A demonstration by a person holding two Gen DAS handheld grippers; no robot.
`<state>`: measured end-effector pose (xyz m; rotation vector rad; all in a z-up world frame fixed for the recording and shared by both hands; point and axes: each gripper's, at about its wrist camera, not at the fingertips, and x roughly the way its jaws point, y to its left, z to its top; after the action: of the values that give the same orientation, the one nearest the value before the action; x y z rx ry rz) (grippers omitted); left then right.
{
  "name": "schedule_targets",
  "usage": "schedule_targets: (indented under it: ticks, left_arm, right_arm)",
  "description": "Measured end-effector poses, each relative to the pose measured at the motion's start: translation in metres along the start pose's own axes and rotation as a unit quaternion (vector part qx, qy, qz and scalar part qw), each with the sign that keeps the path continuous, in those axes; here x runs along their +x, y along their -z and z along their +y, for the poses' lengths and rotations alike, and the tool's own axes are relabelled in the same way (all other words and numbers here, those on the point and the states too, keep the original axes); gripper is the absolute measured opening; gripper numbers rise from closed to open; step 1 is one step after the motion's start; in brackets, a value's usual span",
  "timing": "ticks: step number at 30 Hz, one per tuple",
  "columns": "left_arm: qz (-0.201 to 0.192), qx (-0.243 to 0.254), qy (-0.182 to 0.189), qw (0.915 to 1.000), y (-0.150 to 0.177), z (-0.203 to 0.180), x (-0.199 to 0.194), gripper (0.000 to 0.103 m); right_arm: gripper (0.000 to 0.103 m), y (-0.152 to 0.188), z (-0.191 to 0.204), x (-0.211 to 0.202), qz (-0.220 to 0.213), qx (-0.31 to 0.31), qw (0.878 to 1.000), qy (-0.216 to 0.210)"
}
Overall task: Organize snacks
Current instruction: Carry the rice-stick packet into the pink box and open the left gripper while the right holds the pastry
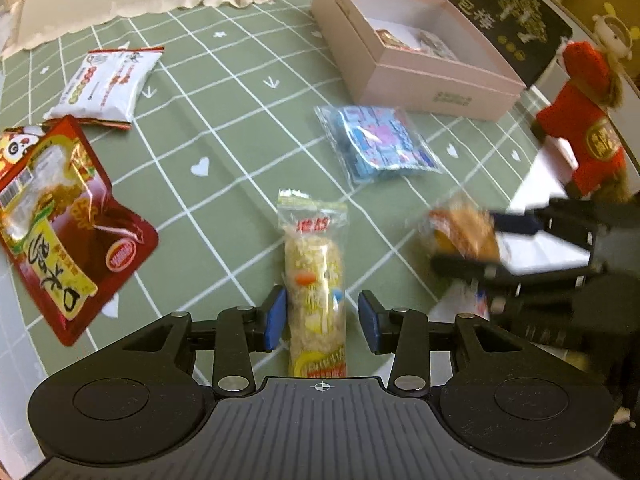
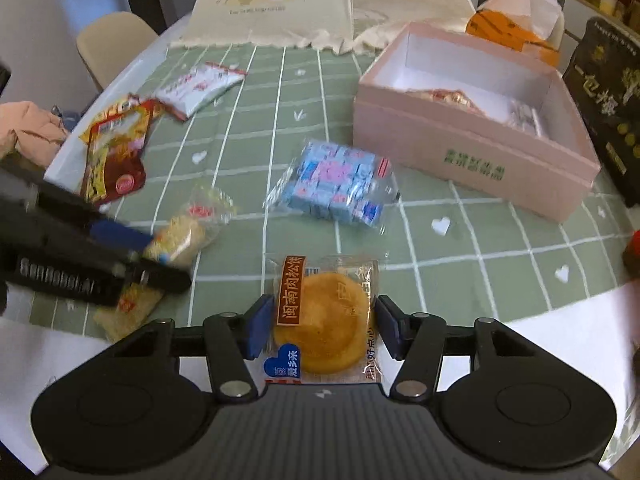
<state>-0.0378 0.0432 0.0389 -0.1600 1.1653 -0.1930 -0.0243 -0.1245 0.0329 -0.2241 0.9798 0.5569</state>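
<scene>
My left gripper (image 1: 322,320) straddles a clear-wrapped rice-crisp bar (image 1: 315,292); its blue pads stand a little off the bar's sides. The bar and left gripper also show in the right wrist view (image 2: 180,240). My right gripper (image 2: 322,328) has its pads against both sides of a wrapped round golden pastry (image 2: 326,320), which also shows blurred in the left wrist view (image 1: 464,236). An open pink box (image 2: 472,160) with a few snacks inside stands far right. A blue candy pack (image 2: 336,184), a red pouch (image 2: 114,152) and a white packet (image 2: 198,88) lie on the green checked cloth.
A cream tote bag (image 2: 272,0) lies at the table's far end. A black package (image 2: 612,92) stands right of the box. A red plush toy (image 1: 580,128) sits at the right edge. Another rice-crisp bar (image 2: 128,312) lies under the left gripper.
</scene>
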Motion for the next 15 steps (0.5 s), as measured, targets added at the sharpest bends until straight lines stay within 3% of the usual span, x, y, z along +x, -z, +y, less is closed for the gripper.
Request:
schedule_targets:
  ticks: [7, 13, 15]
  left_arm:
    - [-0.006, 0.006, -0.009, 0.9999, 0.005, -0.005, -0.001, 0.043]
    - [-0.027, -0.033, 0.011, 0.999, 0.011, 0.006, -0.003, 0.043]
    - [-0.021, -0.058, 0.01, 0.998, 0.009, 0.011, -0.004, 0.033]
  right_arm:
    - [0.055, -0.003, -0.02, -0.012, -0.018, 0.02, 0.999, 0.02]
    - [0.055, 0.002, -0.036, -0.013, -0.019, 0.042, 0.998, 0.039]
    - [0.055, 0.004, -0.04, -0.015, -0.02, 0.051, 0.998, 0.039]
